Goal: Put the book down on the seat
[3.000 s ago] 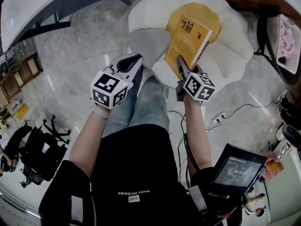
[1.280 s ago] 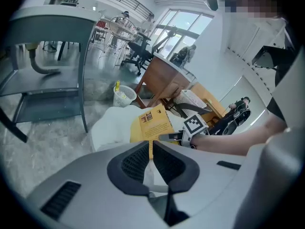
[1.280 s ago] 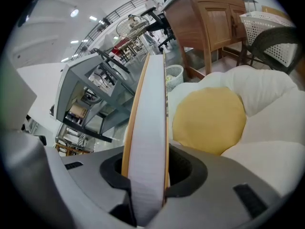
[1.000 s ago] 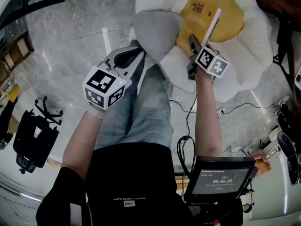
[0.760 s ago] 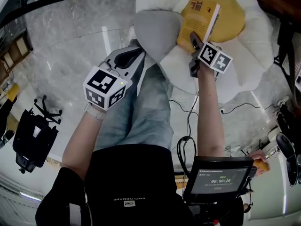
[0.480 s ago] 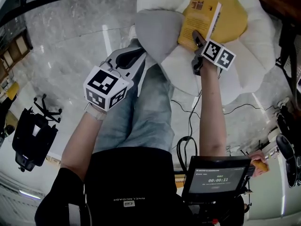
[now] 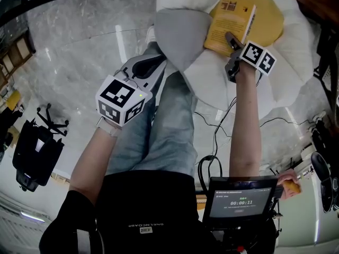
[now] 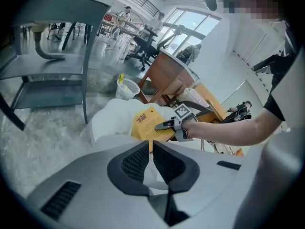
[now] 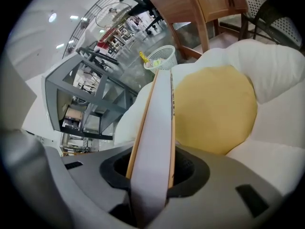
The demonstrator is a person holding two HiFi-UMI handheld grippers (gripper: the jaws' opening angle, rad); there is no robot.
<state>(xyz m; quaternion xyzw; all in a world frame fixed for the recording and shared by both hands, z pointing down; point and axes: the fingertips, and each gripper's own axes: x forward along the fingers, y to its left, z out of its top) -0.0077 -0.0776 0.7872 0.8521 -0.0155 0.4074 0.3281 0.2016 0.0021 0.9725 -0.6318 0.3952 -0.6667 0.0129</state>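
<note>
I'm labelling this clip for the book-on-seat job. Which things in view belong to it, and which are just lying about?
Job: yellow paperback book; white egg-shaped cushion seat; right hand-held gripper, clamped on the book.
Lying about: white mesh wastebasket; black office chair; black-framed screen.

Closed book, yellow cover and white page block, stands tilted on edge, clamped at its near end in the right gripper jaws. It is over the round yellow centre of the white petal-shaped seat; contact unclear.
</note>
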